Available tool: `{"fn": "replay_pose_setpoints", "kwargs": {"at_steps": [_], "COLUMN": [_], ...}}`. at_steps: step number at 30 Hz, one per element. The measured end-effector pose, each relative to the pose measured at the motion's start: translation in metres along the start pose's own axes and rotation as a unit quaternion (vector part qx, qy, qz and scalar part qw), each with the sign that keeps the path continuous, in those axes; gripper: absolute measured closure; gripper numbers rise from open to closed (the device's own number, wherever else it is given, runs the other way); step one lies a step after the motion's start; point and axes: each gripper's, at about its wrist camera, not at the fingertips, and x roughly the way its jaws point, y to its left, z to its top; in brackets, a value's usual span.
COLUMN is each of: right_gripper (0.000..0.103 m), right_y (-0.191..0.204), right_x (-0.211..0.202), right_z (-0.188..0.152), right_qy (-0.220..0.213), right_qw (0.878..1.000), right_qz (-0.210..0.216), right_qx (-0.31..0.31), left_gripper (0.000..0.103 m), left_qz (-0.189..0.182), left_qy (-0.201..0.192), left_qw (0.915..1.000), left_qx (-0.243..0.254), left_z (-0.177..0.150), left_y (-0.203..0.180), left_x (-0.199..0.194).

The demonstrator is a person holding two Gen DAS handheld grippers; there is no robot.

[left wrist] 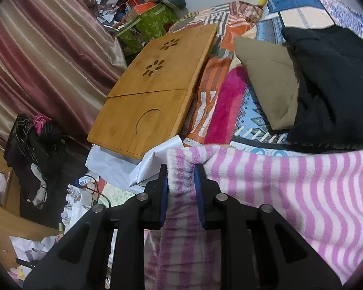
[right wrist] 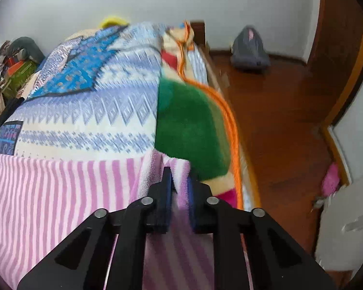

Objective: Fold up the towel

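The fluffy pink-and-white striped towel (left wrist: 290, 193) hangs stretched above the bed (right wrist: 84, 111) between both tools, its left corner bunched tight in the left tool (left wrist: 180, 169) and its right corner pinched in the nearly closed right tool (right wrist: 179, 176), near a smooth wooden board (left wrist: 152, 84).

A home bedroom: a bed (right wrist: 84, 111) under patterned blankets, striped curtains (left wrist: 43, 55), piled clothes (left wrist: 34, 142), a wooden floor (right wrist: 278, 125).
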Motion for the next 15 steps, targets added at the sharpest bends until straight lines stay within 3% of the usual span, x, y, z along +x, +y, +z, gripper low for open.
{"fn": "replay_pose_setpoints", "kwargs": {"at_steps": [4, 9, 13, 15], "right_gripper": [0.096, 0.096, 0.096, 0.096], "right_y": [-0.007, -0.014, -0.011, -0.008], "right_x": [-0.031, -0.054, -0.051, -0.035], "right_z": [0.010, 0.030, 0.046, 0.051], "right_qy": [-0.055, -0.092, -0.107, -0.093], "right_qw": [0.997, 0.990, 0.983, 0.973], "right_qz": [-0.060, -0.109, -0.151, -0.208], "right_qx": [-0.004, -0.009, -0.011, -0.025], "left_gripper": [0.083, 0.083, 0.083, 0.083], "left_qz": [-0.011, -0.026, -0.026, -0.002], "left_qy": [-0.023, -0.066, -0.057, -0.047], "left_qw": [0.9992, 0.9963, 0.9974, 0.9987], "left_qx": [-0.031, -0.048, -0.036, -0.019], "left_z": [0.005, 0.019, 0.033, 0.037], "left_y": [0.017, 0.036, 0.032, 0.024], "left_x": [-0.018, -0.048, -0.043, -0.031]}}
